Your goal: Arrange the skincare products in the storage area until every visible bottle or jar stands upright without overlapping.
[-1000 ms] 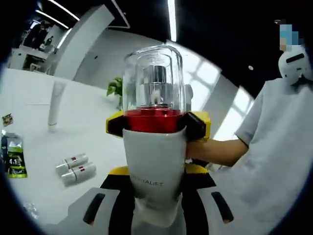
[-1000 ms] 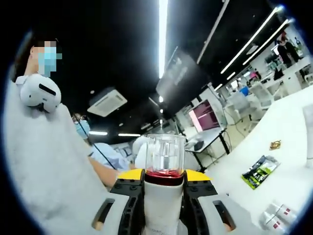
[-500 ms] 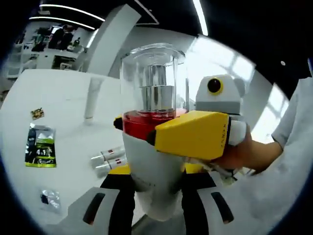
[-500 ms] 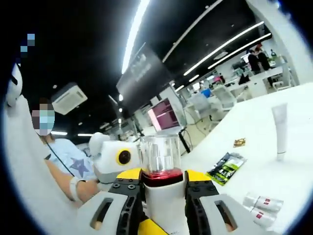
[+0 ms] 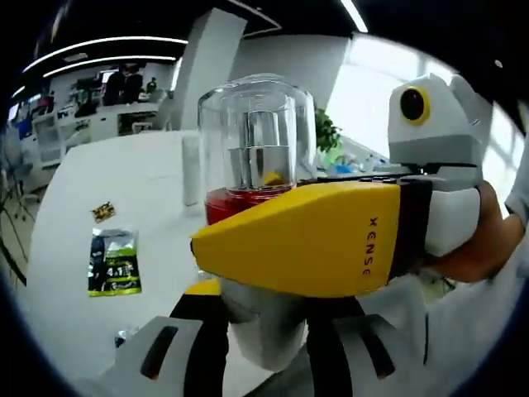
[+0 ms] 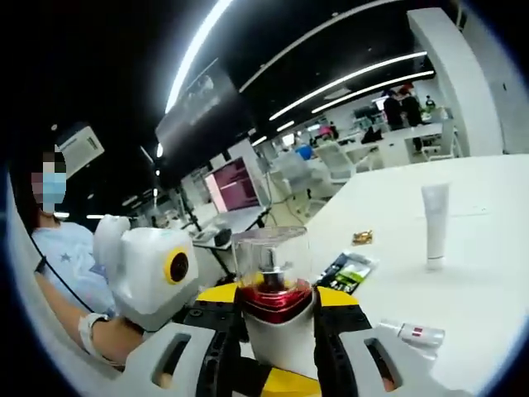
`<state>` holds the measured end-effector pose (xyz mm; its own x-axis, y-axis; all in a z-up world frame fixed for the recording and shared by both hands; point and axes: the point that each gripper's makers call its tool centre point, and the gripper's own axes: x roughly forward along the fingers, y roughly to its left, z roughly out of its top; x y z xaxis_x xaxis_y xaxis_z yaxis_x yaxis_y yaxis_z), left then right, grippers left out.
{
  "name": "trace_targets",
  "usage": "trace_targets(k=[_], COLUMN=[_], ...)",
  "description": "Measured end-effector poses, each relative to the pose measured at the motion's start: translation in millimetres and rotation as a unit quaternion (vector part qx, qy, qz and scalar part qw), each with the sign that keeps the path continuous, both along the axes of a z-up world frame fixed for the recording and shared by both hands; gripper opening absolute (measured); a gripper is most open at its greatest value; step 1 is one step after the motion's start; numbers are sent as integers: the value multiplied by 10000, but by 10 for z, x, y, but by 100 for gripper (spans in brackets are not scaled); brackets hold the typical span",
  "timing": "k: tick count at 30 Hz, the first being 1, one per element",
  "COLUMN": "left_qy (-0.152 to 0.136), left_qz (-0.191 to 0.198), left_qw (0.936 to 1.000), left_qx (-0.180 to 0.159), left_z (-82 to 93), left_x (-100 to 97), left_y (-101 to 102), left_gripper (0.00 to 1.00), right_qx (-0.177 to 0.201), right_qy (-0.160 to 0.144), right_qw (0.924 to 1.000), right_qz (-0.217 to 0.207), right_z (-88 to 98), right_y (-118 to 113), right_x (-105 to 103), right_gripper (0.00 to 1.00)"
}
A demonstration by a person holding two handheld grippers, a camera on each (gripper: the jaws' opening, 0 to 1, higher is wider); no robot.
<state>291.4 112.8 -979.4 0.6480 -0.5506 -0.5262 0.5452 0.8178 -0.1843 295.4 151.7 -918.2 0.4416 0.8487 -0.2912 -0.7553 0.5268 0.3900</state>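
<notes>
The pump bottle (image 5: 258,207) had a smooth white body, a glossy red collar and a clear rounded plastic cap over a metallic pump head; it was held up off the white table (image 5: 74,223), upright in both views; the left gripper (image 5: 263,347) clamped its lower body between black-lined jaws, and in the right gripper view the right gripper (image 6: 277,347) was likewise closed on the bottle (image 6: 273,310); in the left gripper view the right gripper's (image 5: 331,236) matte yellow jaw crossed in front of the bottle at the collar, touching it; a person's hand (image 5: 467,248) held that tool from the right. On the table lay a flat green-and-black sachet (image 5: 113,263) and a small gold wrapper (image 5: 103,212), well apart from the bottle; a white tube (image 6: 433,225) stood on its cap, with a small white cylinder with a red mark (image 6: 416,332) lying on its side nearer; bare tabletop spread between them.
</notes>
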Motion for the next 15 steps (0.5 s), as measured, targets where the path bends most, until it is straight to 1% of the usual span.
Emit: trace_targets(k=[2,4,6,7,8,9,11,12,13,14,15], left_qy=[-73,-195,-209,-236,-315,-348,-279,-387,-428,-397,-424], left_qz=[1,-22,-36,-56,-59,-79,-111,-130,-199,-269,-326], left_qw=[9998,9986,9984,9983,9979,9978,9990,9986,9985,9988,9985], left_qx=[205,489,532,535,563,553,337,327,277,122,73], left_z=[-5,-6,-5,3,20,26,34,52,64,92,104], left_x=[9,24,29,31,38,44,31,34,34,22,22], left_y=[-5,17,16,17,21,18,-5,10,3,-15,-23], left_gripper=[31,31,31,31,31,31,31,31,31,31,30], right_qx=[-43,-114,-131,-143,-123,-102,7,209,329,404,612], right_qy=[17,-19,-39,-124,-121,-127,-16,120,215,181,201], right_qw=[10000,9999,9999,9998,9999,9998,9998,9993,9986,9979,9955], right_qz=[-68,-88,-74,-16,-3,81,220,294,361,464,693], right_z=[-22,-36,-34,-22,-13,2,1,19,23,39,98], right_y=[-14,-21,-23,-34,-44,-53,-55,-54,-72,-76,-63], right_x=[18,31,32,34,38,43,43,42,46,40,-8], right_gripper=[29,29,28,27,27,26,25,25,25,25,25])
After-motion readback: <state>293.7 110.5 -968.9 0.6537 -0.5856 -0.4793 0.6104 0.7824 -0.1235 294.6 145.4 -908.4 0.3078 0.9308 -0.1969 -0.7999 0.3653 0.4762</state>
